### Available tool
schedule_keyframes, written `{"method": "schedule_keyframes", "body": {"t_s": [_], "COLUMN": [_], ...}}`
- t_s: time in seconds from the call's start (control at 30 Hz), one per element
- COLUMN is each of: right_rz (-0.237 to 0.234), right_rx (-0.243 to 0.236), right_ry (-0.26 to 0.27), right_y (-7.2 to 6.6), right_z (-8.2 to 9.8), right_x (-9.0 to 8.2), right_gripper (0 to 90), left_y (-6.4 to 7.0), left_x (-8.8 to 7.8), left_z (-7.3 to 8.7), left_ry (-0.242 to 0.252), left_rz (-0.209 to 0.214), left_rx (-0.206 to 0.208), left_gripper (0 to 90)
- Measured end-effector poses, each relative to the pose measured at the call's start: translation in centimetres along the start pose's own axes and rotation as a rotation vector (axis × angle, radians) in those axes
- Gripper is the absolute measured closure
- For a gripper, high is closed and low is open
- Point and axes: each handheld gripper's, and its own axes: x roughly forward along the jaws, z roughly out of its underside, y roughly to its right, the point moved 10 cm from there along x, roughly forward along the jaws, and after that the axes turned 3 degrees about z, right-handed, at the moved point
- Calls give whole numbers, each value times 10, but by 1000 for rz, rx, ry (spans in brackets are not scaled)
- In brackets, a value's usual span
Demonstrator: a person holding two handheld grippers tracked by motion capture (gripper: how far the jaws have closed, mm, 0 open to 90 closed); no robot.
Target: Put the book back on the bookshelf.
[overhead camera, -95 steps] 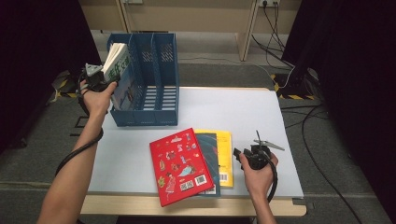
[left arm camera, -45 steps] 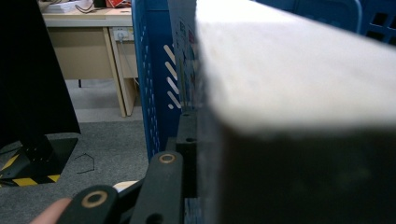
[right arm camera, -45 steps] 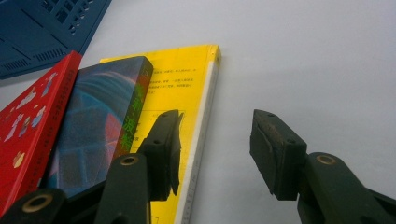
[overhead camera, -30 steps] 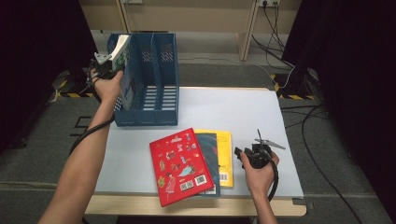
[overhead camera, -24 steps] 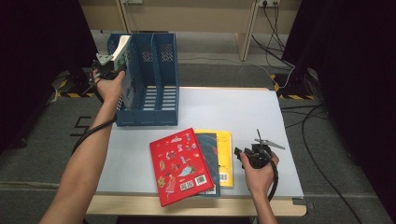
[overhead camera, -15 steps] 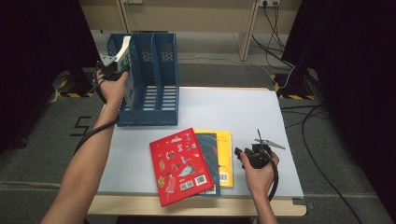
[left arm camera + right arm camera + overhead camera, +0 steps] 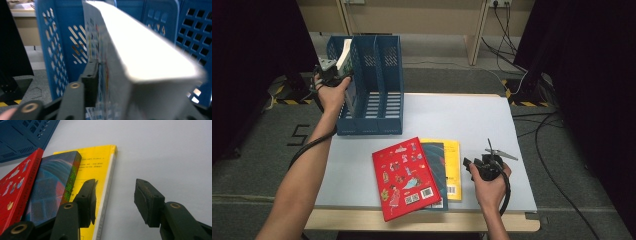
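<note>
Book (image 7: pixel 140 57) upright between left tongs (image 7: pixel 332 75) (just opening, rack's (image 7: pixel 382 75) left slot); right tongs (image 7: pixel 115 200) apart.

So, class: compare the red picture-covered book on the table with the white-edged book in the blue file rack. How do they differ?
The red picture-covered book lies flat on the white table, overlapping a dark book; the white-edged book stands on edge in the blue file rack. The red one is untouched; the white-edged one sits between the left tool's opening jaws. Both are closed.
</note>
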Motion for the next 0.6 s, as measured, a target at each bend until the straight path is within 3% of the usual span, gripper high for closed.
{"method": "schedule_keyframes", "body": {"t_s": [0.2,0.6], "right_rz": [2,-1], "right_rx": [1,0], "right_ry": [3,7], "right_y": [-1,-4], "right_z": [-1,-2], "right_x": [-2,-3], "right_gripper": [520,518], "left_y": [1,2], "left_x": [-7,-22], "left_z": [-3,6], "left_ry": [7,-4], "left_rz": [-5,-8], "left_rx": [3,19], "left_gripper": [455,414]}}
